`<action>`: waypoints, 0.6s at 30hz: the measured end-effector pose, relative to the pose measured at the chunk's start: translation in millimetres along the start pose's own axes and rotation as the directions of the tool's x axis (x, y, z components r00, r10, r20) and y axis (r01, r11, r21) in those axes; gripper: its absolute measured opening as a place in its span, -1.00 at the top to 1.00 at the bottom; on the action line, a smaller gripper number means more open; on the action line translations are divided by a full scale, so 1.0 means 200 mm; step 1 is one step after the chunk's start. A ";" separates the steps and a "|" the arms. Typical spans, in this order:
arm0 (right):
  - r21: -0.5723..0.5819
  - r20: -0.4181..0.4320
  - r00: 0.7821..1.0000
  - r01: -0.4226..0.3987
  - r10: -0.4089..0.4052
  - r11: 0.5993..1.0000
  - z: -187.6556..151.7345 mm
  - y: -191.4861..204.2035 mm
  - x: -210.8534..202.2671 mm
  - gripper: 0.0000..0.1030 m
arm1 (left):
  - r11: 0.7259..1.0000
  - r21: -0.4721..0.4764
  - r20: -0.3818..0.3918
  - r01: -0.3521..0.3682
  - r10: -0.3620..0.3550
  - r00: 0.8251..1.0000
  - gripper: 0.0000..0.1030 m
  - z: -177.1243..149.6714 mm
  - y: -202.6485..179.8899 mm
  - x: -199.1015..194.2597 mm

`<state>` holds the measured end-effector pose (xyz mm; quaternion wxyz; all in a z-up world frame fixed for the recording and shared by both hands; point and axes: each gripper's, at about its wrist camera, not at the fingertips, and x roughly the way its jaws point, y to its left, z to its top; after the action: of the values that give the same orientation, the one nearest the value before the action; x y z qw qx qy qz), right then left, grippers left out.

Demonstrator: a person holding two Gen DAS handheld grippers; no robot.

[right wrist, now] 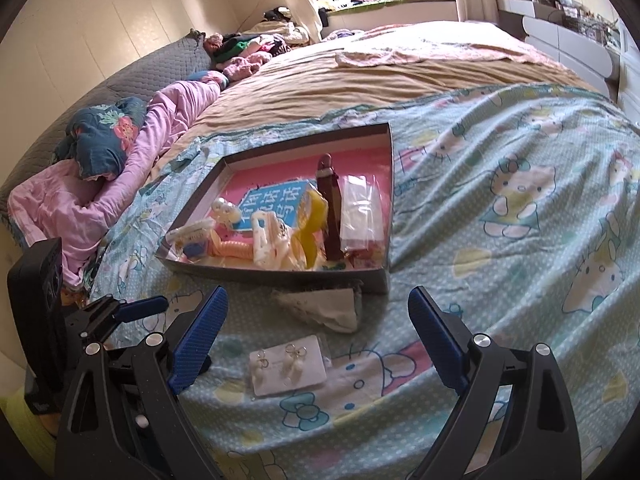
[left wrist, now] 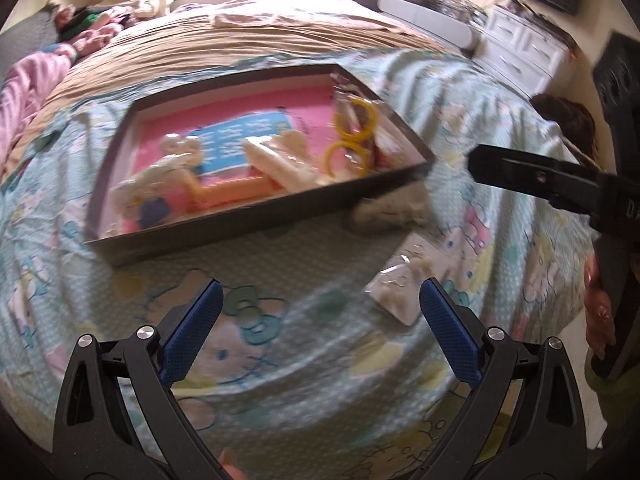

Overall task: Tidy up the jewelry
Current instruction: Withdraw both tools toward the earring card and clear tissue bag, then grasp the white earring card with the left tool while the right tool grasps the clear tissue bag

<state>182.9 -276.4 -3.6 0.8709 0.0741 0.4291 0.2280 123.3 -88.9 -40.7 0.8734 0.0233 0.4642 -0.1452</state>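
Observation:
A dark shallow box (left wrist: 240, 222) (right wrist: 280, 272) with a pink floor lies on the bed and holds yellow rings (left wrist: 357, 120), white pieces, an orange piece and clear packets. A clear packet with white earrings on a card (right wrist: 288, 364) (left wrist: 400, 286) lies on the sheet in front of the box. A crumpled grey-white packet (right wrist: 324, 306) (left wrist: 384, 210) lies against the box's near wall. My left gripper (left wrist: 320, 320) is open and empty, just left of the earring packet. My right gripper (right wrist: 316, 334) is open and empty, with the earring packet between its fingers' line.
The bed is covered by a teal cartoon-cat sheet (right wrist: 500, 240) over a tan blanket (right wrist: 360, 80). Pink bedding (right wrist: 120, 168) lies at the left. White drawers (left wrist: 520, 48) stand beyond the bed. The other gripper shows in each view (left wrist: 560, 184) (right wrist: 120, 312).

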 end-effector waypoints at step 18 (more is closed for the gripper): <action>0.037 -0.113 0.993 -0.021 0.025 0.999 -0.01 -0.11 0.15 -0.76 | 0.980 0.133 -0.065 0.148 -0.141 0.988 -0.39 0.03 -0.22 0.27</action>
<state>204.1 -282.6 -33.8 0.8408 0.0816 0.4812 0.2343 144.2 -144.7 -76.4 0.8436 0.0539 0.4777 -0.2393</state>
